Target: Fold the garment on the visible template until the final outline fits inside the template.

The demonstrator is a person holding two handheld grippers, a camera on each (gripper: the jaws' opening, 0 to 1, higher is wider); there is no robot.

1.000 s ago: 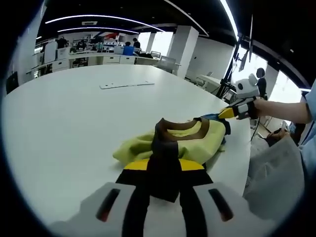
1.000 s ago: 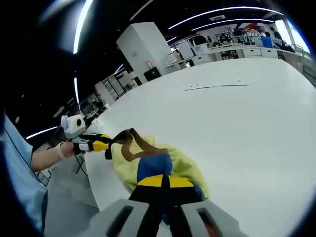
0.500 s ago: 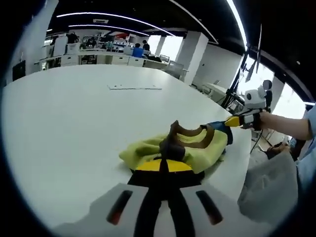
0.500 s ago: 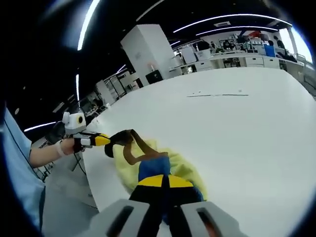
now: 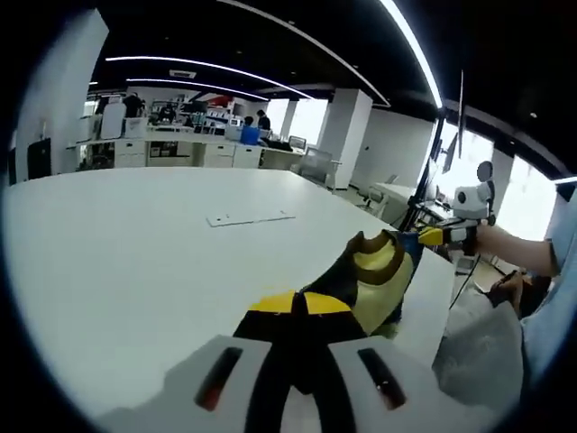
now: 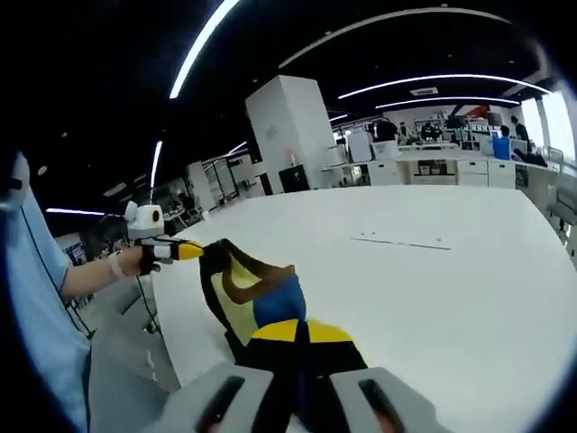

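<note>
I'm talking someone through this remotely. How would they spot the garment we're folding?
Start at the big white table, then go to its near edge by the person's sleeve. The garment hangs stretched between the left gripper and right gripper, both shut on it. It is the one soft, coloured thing there: pale yellow-green cloth with a dark brown neckband and a blue patch.

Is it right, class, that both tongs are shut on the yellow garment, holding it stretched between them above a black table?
Not quite. The table is white, not black, as the right gripper view shows. The rest holds: the left tongs and right tongs are shut on the yellow garment, stretched between them above the table.
</note>
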